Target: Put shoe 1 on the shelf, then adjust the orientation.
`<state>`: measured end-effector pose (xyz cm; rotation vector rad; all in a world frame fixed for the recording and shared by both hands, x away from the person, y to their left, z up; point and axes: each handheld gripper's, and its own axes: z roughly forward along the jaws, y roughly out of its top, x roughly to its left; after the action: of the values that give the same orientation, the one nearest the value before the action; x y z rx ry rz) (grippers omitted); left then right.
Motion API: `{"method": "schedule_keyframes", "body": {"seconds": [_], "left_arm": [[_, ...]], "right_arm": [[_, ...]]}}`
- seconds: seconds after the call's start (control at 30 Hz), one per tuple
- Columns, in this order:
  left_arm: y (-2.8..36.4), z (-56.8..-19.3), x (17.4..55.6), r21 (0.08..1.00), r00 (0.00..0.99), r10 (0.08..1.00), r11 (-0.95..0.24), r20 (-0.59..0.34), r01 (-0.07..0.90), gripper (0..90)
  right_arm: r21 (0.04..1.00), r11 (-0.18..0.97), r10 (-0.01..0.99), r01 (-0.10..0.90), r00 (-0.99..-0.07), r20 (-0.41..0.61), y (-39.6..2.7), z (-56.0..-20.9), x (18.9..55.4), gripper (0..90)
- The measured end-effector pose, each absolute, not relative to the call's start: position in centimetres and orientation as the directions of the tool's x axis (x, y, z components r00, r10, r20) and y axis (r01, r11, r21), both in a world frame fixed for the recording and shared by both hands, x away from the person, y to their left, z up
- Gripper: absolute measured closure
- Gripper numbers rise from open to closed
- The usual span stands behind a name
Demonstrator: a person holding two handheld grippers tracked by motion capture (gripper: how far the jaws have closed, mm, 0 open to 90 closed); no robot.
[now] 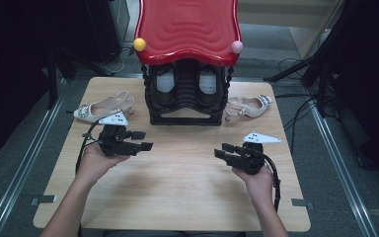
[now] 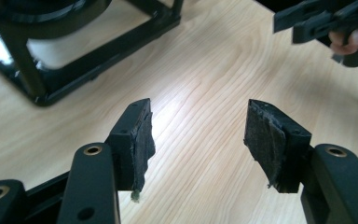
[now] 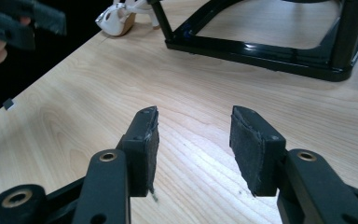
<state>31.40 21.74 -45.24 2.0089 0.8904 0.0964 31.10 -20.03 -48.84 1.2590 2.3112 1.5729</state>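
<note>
Both grippers, left [image 1: 139,140] and right [image 1: 225,150], were held wide open and empty above the table [image 1: 177,197], each nearest the shoe on its own side, left shoe [image 1: 101,107] and right shoe [image 1: 249,105], lying lengthwise across beside the rack [image 1: 186,94].

We see a table [image 1: 177,197] with a rack [image 1: 186,101] standing at its far middle, at twelve o'clock, under a wavy top [image 1: 187,29]. Two shoes [image 1: 185,81] sit side by side inside the rack. On the tabletop, one shoe [image 1: 103,108] lies at ten o'clock just beside the rack, another shoe [image 1: 249,106] at two o'clock. Nearer us, the left gripper [image 1: 140,140] hangs at nine o'clock and the right gripper [image 1: 223,150] at three, well apart.
</note>
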Motion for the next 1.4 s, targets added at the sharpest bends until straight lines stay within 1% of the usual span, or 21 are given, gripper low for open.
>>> {"method": "schedule_keyframes", "body": {"seconds": [0.27,0.43,0.6,0.67,0.7,0.83,0.87,0.9,0.97,1.03,1.13,1.27,1.33,1.4], "left_arm": [[23.4,-47.0,31.2,0.763,0.709,0.649,-0.302,-0.275,0.572,41.9],[24.2,-47.8,31.3,0.755,0.701,0.662,-0.311,-0.264,0.578,42.3],[24.9,-48.1,31.7,0.748,0.687,0.68,-0.311,-0.256,0.587,44.1],[25.2,-48.2,31.8,0.752,0.689,0.682,-0.315,-0.245,0.579,49.1],[25.4,-48.3,31.8,0.752,0.689,0.684,-0.319,-0.239,0.577,49.1],[26.1,-48.7,32.1,0.748,0.676,0.701,-0.319,-0.228,0.582,58.8],[26.3,-48.8,32.2,0.742,0.665,0.707,-0.308,-0.24,0.596,64.0],[26.8,-49.1,32.5,0.731,0.646,0.708,-0.276,-0.284,0.624,67.2],[27.1,-49.1,32.5,0.737,0.638,0.716,-0.264,-0.283,0.622,75.3],[27.7,-49.3,32.7,0.741,0.63,0.72,-0.248,-0.289,0.624,79.3],[28.9,-50.0,33.5,0.726,0.599,0.746,-0.235,-0.292,0.646,83.0],[29.9,-50.4,34.0,0.718,0.573,0.769,-0.227,-0.282,0.658,85.1],[30.8,-50.6,34.4,0.724,0.553,0.782,-0.201,-0.288,0.66,86.2],[31.4,-50.7,34.8,0.719,0.535,0.796,-0.193,-0.283,0.667,88.8]], "right_arm": [[0.796,0.135,0.668,0.591,-0.647,0.368,-20.1,-49.2,31.6,53.3],[0.783,0.172,0.685,0.597,-0.644,0.34,-19.9,-49.6,31.8,53.0],[0.781,0.161,0.679,0.604,-0.642,0.356,-20.0,-49.6,31.8,53.0],[0.78,0.163,0.681,0.604,-0.641,0.354,-20.1,-49.6,31.7,52.9],[0.78,0.163,0.681,0.604,-0.641,0.354,-20.1,-49.6,31.7,52.9],[0.783,0.155,0.683,0.602,-0.638,0.355,-20.3,-49.6,31.6,51.9],[0.783,0.152,0.684,0.603,-0.636,0.357,-20.4,-49.6,31.6,51.2],[0.783,0.148,0.687,0.604,-0.632,0.359,-20.5,-49.6,31.6,50.8],[0.781,0.14,0.69,0.608,-0.626,0.364,-20.6,-49.6,31.5,50.4],[0.782,0.135,0.689,0.608,-0.625,0.367,-20.7,-49.6,31.5,50.2],[0.776,0.14,0.695,0.615,-0.619,0.365,-20.8,-49.8,31.4,50.3],[0.776,0.141,0.697,0.615,-0.619,0.364,-20.8,-49.8,31.2,50.2],[0.776,0.147,0.701,0.614,-0.618,0.356,-20.8,-49.8,31.0,50.2],[0.775,0.156,0.705,0.612,-0.619,0.346,-20.8,-49.9,30.8,50.2]]}}
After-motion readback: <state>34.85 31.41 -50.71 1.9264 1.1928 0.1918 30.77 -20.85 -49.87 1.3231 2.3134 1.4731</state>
